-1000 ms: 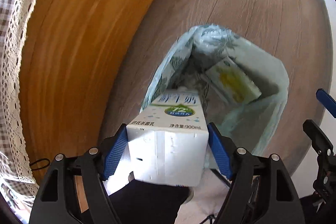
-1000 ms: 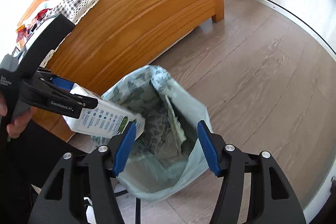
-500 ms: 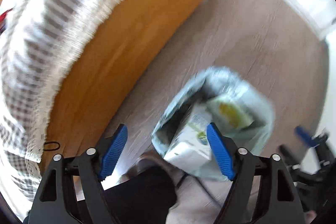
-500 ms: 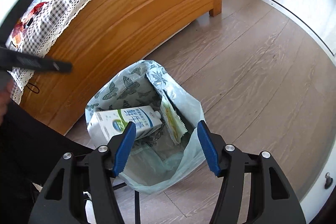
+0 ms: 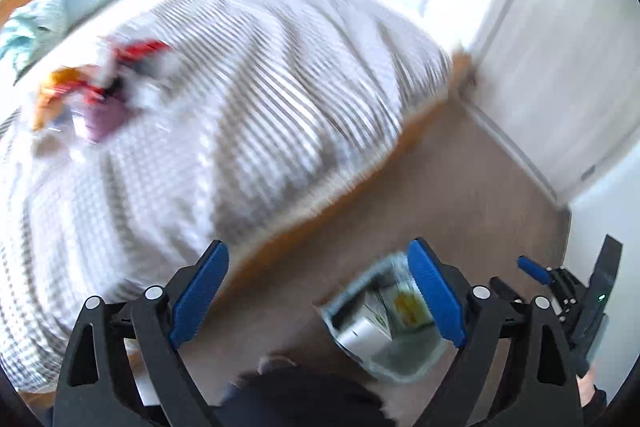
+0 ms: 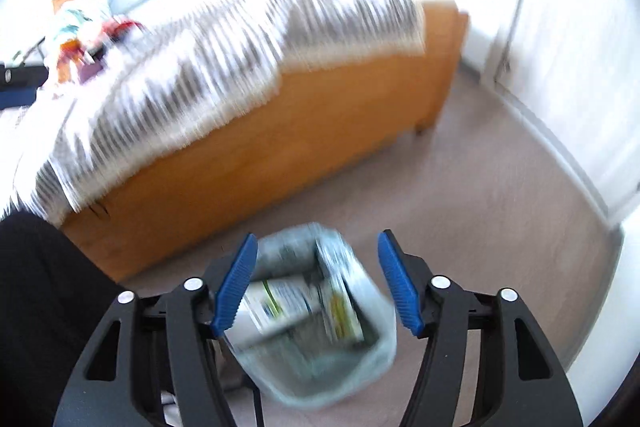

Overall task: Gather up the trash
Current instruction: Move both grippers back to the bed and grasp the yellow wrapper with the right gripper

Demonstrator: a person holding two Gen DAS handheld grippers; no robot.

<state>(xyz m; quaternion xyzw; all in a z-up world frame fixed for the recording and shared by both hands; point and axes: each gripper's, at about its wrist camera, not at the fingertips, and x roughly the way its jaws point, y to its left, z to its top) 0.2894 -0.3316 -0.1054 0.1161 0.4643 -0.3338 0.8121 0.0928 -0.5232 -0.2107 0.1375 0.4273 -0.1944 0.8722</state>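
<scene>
The pale green trash bag (image 6: 320, 355) stands open on the floor below both grippers; it also shows in the left wrist view (image 5: 396, 355). Inside lie the white milk carton (image 6: 276, 303) and a yellow-green packet (image 6: 340, 303). My left gripper (image 5: 318, 291) is open and empty, raised above the bed's edge. My right gripper (image 6: 316, 283) is open and empty above the bag. A pile of colourful wrappers (image 5: 92, 87) lies on the checked bedspread; it also shows in the right wrist view (image 6: 84, 43). Both views are blurred.
The wooden bed frame (image 6: 280, 147) with the checked cover (image 5: 240, 107) fills the left. A white wardrobe (image 5: 540, 47) and wall stand to the right. Wood floor (image 6: 480, 207) lies between them. The person's dark clothing (image 6: 36, 307) is at lower left.
My left gripper let the milk carton go into the bag, then rose and swung toward the bed. My right gripper also lifted and tilted up; the bag looks smaller.
</scene>
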